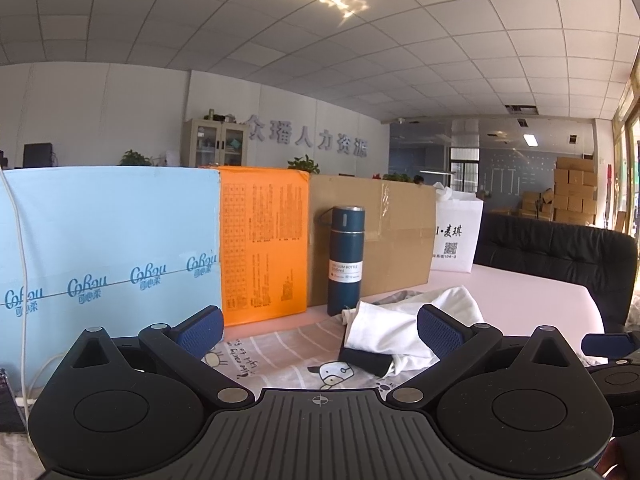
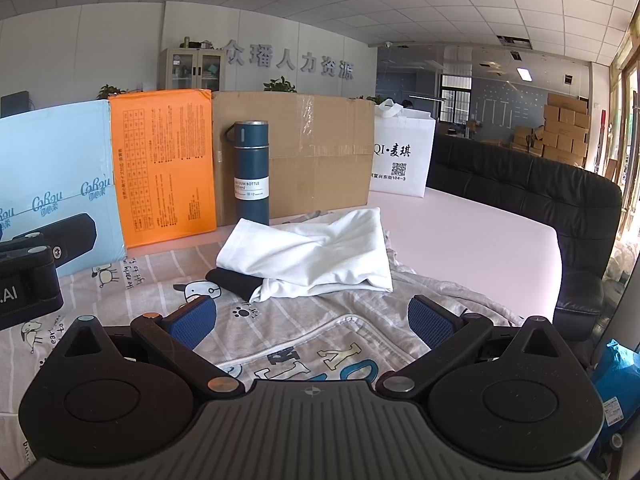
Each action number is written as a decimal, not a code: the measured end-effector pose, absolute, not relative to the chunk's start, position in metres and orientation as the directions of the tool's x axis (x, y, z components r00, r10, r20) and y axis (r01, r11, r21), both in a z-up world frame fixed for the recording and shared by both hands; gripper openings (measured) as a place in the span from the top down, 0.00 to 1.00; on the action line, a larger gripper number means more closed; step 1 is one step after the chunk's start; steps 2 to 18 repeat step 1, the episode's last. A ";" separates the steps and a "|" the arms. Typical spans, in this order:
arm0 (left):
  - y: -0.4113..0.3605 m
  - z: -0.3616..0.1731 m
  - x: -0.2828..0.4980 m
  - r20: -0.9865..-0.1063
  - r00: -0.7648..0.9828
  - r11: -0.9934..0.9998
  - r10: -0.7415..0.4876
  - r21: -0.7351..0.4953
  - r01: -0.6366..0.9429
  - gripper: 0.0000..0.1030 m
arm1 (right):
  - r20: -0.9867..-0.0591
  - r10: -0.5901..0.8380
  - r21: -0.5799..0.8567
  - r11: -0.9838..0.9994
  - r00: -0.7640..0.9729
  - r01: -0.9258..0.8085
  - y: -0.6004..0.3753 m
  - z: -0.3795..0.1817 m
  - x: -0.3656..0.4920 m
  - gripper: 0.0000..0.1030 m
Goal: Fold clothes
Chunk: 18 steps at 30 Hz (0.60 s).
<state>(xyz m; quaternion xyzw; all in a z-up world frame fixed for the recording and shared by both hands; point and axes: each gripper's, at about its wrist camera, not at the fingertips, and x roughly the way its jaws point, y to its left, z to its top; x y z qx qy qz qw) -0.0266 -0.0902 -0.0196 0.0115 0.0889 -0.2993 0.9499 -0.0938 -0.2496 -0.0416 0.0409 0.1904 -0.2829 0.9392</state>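
Note:
A crumpled white garment [image 2: 316, 256] lies on a striped cartoon-print cloth [image 2: 152, 280], partly over a folded black piece [image 2: 234, 282]. A grey zip garment with big letters [image 2: 320, 354] lies just in front of my right gripper [image 2: 312, 322], which is open and holds nothing. In the left wrist view the white garment [image 1: 404, 320] and black piece [image 1: 366, 360] sit ahead between the fingers of my left gripper [image 1: 320, 330], open and empty. The left gripper's body [image 2: 28, 264] shows at the right view's left edge.
A dark blue vacuum bottle [image 2: 251, 172] stands behind the clothes. Behind it run a light blue box [image 2: 52, 176], an orange box [image 2: 164, 168], a cardboard box [image 2: 296, 152] and a white bag [image 2: 402, 152]. A black chair [image 2: 560, 216] edges the pink table [image 2: 480, 248].

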 end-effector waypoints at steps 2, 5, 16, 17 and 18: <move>-0.090 -0.020 -0.027 -0.177 0.805 0.821 -0.566 -0.031 0.571 0.00 | -0.381 -0.515 -0.031 0.837 0.768 0.546 -0.250 -0.042 -0.094 0.00; -0.090 -0.020 -0.027 -0.177 0.805 0.821 -0.566 -0.031 0.571 0.00 | -0.381 -0.515 -0.031 0.837 0.768 0.546 -0.250 -0.042 -0.094 0.00; -0.090 -0.020 -0.027 -0.177 0.805 0.821 -0.566 -0.031 0.571 0.00 | -0.381 -0.515 -0.031 0.837 0.768 0.546 -0.250 -0.042 -0.094 0.00; -0.090 -0.020 -0.027 -0.177 0.805 0.821 -0.566 -0.031 0.571 0.00 | -0.381 -0.515 -0.031 0.837 0.768 0.546 -0.250 -0.042 -0.094 0.00; -0.090 -0.020 -0.027 -0.177 0.805 0.821 -0.566 -0.031 0.571 0.00 | -0.381 -0.515 -0.031 0.837 0.768 0.546 -0.250 -0.042 -0.094 0.00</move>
